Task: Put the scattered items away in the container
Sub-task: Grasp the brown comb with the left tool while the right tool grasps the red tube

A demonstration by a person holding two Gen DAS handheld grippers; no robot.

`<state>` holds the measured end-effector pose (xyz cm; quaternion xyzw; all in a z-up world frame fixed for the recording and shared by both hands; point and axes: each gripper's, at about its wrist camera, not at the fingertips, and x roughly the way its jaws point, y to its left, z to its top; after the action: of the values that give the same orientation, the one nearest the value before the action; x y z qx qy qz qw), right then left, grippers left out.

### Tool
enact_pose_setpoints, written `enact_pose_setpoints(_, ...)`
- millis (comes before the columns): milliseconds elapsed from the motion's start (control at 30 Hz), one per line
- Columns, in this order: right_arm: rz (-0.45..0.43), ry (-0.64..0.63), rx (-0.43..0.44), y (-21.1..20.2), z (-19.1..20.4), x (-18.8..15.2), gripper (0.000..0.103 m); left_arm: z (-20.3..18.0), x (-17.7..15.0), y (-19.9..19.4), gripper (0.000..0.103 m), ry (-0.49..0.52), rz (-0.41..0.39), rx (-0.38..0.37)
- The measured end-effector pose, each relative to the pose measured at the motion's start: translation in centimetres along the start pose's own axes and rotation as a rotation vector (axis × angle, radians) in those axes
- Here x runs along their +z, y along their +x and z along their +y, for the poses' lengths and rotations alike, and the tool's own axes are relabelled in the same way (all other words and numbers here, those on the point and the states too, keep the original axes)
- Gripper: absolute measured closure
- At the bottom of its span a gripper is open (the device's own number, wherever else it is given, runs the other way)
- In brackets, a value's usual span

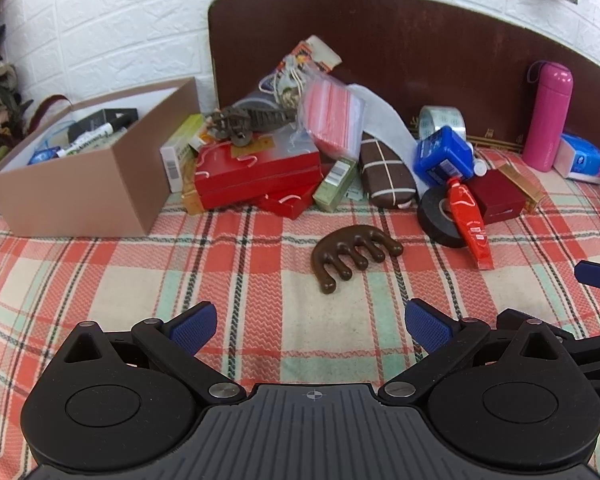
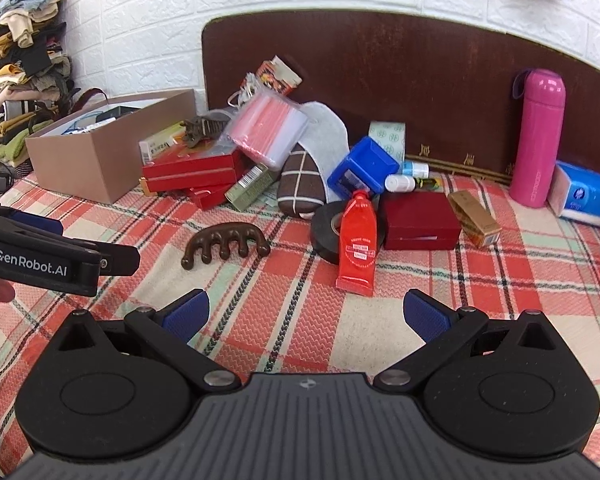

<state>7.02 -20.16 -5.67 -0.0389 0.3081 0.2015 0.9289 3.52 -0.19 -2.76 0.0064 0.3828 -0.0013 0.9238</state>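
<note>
Plaid bedcover (image 1: 100,280) carries the clutter; the brown comb (image 1: 354,256) lies alone mid-cover, straight ahead of my left gripper (image 1: 310,326), long axis crosswise. Both grippers gape empty; right gripper (image 2: 306,316) sits farther. Box (image 1: 80,200) waits at the back-left.

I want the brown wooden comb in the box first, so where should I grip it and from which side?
Grip the brown comb across its solid arched back, coming down from above with the open left tool. It lies flat and alone on the plaid cloth, its rounded prongs pointing toward the camera and likely too slippery to pinch.
</note>
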Motion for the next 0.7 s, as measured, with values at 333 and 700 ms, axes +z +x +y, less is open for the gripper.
enact_pose_setpoints(333,0.059,0.012,0.005,4.6,-1.8,0.2,0.000,-0.9,1.5,5.4,0.002,0.035,0.056,-0.034)
enact_pose_setpoints(700,0.084,0.016,0.031,9.8,-2.9,0.4,0.000,-0.9,3.6,10.7,0.022,0.087,0.106,-0.111)
